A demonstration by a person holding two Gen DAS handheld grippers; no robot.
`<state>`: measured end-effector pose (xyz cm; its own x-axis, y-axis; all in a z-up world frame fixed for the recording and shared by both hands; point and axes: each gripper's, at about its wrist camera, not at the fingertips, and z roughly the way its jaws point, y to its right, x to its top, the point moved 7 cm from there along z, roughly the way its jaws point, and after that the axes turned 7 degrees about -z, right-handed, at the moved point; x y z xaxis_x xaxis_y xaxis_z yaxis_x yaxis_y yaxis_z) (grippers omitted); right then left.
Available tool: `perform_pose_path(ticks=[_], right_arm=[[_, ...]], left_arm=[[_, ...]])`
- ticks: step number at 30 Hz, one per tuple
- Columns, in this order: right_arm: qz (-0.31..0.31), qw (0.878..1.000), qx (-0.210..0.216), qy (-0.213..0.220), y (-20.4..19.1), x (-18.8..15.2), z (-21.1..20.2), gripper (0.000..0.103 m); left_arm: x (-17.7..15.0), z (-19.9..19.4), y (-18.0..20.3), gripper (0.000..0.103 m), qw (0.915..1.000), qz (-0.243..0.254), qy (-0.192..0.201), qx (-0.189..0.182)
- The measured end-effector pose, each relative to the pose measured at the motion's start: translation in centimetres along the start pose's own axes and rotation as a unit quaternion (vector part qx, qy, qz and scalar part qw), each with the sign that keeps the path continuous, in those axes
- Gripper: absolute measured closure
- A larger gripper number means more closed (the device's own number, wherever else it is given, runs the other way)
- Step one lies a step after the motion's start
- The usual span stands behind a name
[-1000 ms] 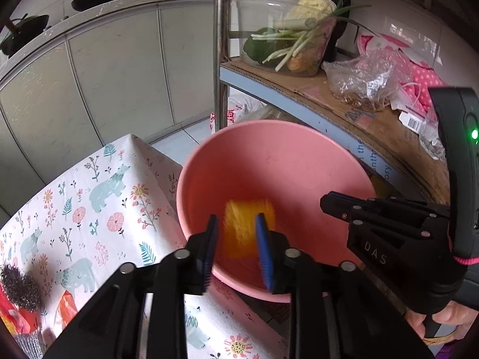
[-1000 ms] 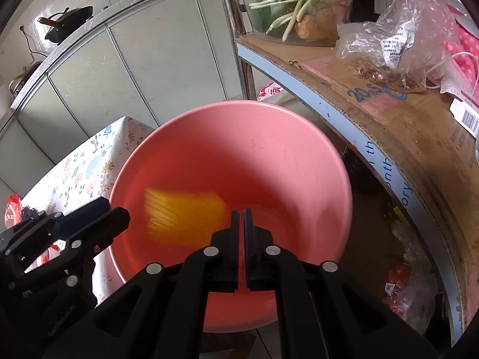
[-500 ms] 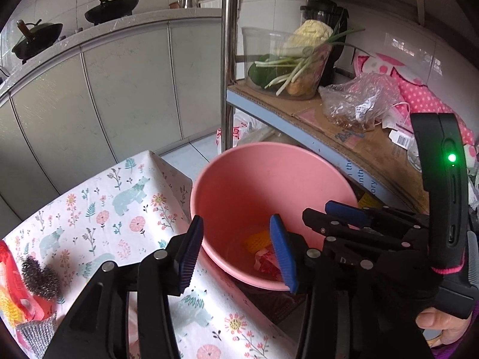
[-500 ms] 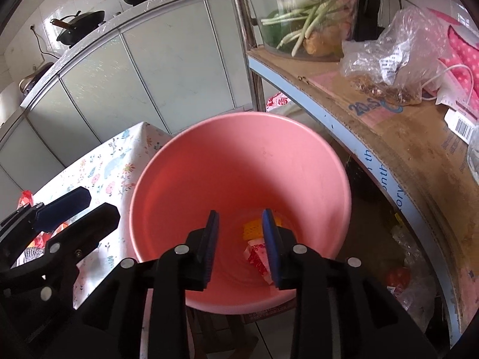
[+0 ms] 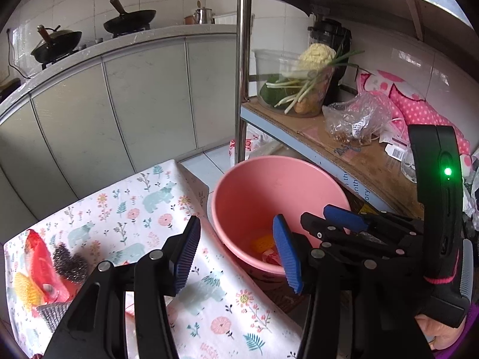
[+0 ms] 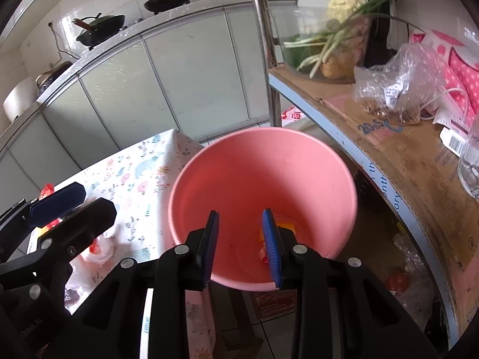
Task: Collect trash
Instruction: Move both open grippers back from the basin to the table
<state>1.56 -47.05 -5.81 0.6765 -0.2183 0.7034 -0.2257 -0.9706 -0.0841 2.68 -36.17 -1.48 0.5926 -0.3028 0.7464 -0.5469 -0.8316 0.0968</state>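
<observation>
Both tongs are released and empty. The right gripper [image 6: 241, 243] hovers over the pink bucket [image 6: 299, 161], which stands upright, mouth up, between the floral tablecloth [image 5: 134, 209] to its left and the metal shelf [image 6: 404, 155] to its right. Yellow and red scraps [image 5: 265, 246] lie at the bottom, half hidden behind its fingers. The left gripper [image 5: 236, 252] hangs beside the rim; a steel scourer [image 5: 67, 261] and red wrapper [image 5: 40, 264] lie left of it.

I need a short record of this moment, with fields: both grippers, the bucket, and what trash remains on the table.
left gripper: open, empty, over the table edge beside the bucket
right gripper: open, empty, above the bucket
pink bucket: next to the table, holds a yellow piece and a red-white wrapper
floral tablecloth: carries a red wrapper, a steel scourer, a yellow item
</observation>
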Motion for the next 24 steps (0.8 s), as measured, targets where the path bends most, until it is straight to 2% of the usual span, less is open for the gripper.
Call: perform_pose_path(ticks=[24], right_arm=[[-0.038, 0.999, 0.008, 0.037, -4.2, 0.2, -5.0, 0.072]], left_arm=[[-0.2, -7.1, -1.6, 0.053, 0.9985, -0.012, 0.051, 0.015]])
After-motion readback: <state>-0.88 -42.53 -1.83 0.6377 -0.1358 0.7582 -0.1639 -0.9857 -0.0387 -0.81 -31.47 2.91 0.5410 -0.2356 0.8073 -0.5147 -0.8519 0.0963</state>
